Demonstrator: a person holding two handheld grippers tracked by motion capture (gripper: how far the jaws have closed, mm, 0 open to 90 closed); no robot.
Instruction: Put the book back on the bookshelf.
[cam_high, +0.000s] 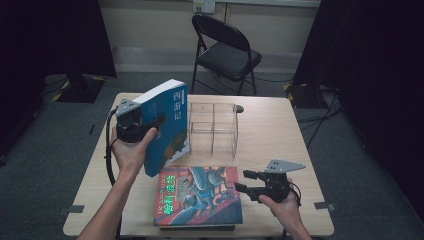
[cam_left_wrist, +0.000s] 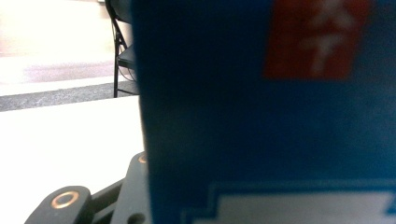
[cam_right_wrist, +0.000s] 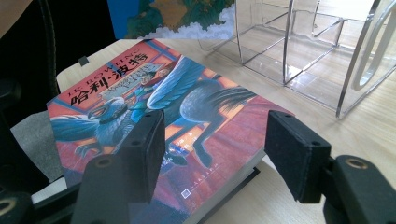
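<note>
At the left, the left gripper (cam_high: 141, 126) is clamped on the blue book (cam_high: 167, 125), holding it upright above the table (cam_high: 280, 135), spine facing the near side. Its long axis runs top to bottom, tilted a little, and its lower edge is near the tabletop. Just right of it stands the clear rack (cam_high: 212, 129), its slots running near to far and open at the top; that looks like where the book is headed, so the move would be a short shift right, with the book kept upright to meet a slot. Nearer, the red book (cam_high: 199, 195) lies flat. At its right edge the right gripper (cam_high: 248, 181) is open and empty, its jaws straddling the book's corner (cam_right_wrist: 224, 140).
</note>
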